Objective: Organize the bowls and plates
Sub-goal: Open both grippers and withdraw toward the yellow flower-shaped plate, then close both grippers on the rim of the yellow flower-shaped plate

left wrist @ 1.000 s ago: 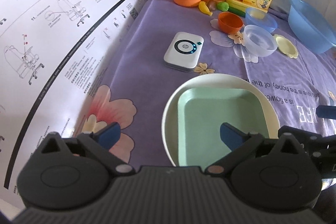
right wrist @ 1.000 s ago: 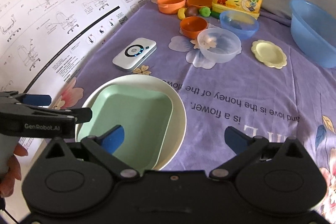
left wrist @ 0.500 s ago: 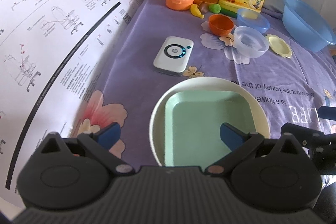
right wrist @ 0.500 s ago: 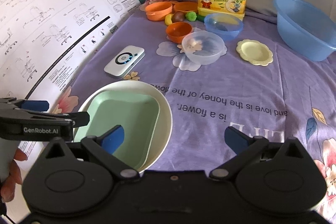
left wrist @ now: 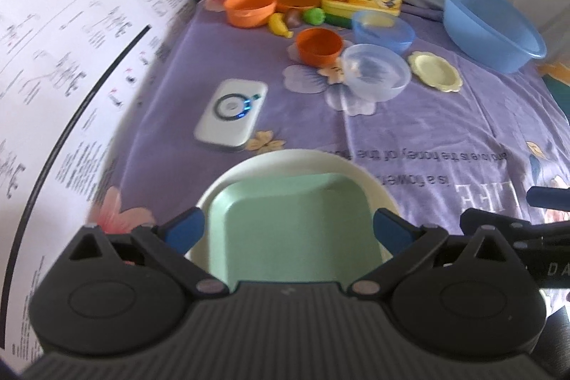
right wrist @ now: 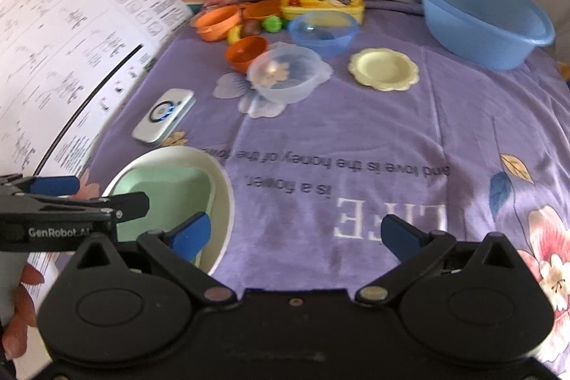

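- a green square plate (left wrist: 295,223) sits nested in the cream round plate (left wrist: 302,159), so one stack looks done.
- beyond that stack a clear bowl (right wrist: 285,73), blue bowl (right wrist: 322,27), orange bowls (right wrist: 247,52) and yellow scalloped plate (right wrist: 383,68) lie loose, unsorted.
- left gripper (left wrist: 288,227) and right gripper (right wrist: 295,235) hover spread wide, empty.

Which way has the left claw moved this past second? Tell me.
Yes: the left claw went right. The plate, earlier right of centre, now lies between its fingers.

Both wrist cams low, fwd (share tablecloth (left wrist: 409,130))
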{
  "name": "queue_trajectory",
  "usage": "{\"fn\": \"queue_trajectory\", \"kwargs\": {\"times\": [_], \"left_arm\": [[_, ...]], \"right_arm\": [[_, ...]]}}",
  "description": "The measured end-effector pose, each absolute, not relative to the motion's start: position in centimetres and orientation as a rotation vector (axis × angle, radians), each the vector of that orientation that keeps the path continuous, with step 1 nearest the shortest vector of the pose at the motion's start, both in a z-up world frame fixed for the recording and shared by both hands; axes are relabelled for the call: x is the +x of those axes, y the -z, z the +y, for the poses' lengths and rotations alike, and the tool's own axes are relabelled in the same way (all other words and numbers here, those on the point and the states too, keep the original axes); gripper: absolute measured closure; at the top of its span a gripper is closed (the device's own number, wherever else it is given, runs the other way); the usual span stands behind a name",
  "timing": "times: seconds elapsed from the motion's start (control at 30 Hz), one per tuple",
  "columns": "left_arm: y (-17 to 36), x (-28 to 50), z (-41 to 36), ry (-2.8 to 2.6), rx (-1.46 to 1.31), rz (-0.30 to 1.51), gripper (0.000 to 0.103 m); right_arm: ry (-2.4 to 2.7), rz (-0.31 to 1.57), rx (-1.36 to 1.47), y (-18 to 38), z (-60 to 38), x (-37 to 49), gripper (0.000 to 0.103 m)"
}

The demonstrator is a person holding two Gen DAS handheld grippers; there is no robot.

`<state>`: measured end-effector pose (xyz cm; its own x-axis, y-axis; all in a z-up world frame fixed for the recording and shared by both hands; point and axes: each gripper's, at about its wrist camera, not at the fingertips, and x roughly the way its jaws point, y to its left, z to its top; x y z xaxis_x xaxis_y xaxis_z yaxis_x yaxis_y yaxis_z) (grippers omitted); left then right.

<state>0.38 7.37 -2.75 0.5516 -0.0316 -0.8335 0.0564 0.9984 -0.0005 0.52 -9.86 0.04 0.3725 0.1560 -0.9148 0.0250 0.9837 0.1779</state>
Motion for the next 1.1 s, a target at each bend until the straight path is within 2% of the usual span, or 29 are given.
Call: {"fn": "queue_trajectory", "kwargs": {"times": [0.4,0.73,0.9,0.97,1.03,1.1], "left_arm": [[3.1,3.3,2.1,0.133,0.046,0.975,0.0],[2.6,7.9,-5.8,0.253,0.131,0.906,0.0],[2.5,10.7,-9.6,0.308,0.149,0.878,0.0],[2.8,11.9,-10.9,0.316,0.157,0.876,0.0],[3.3,13.2,-11.9,0.315,0.158,0.878,0.001],[3.8,14.5,-12.6,0.309,0.151,0.891,0.009]], "right_arm": [[0.027,1.204,0.251,2.1,-15.9,1.6,0.0],[0.101,1.139,0.288,3.1,-23.1,5.3,0.0],[0.117,1.115,0.36,4.3,-26.5,7.6,0.011],[0.122,1.109,0.402,4.8,-27.9,8.7,0.02],[0.128,1.101,0.417,5.4,-28.8,9.9,0.024],[0.115,1.095,0.436,5.9,-29.5,11.0,0.03]]}}
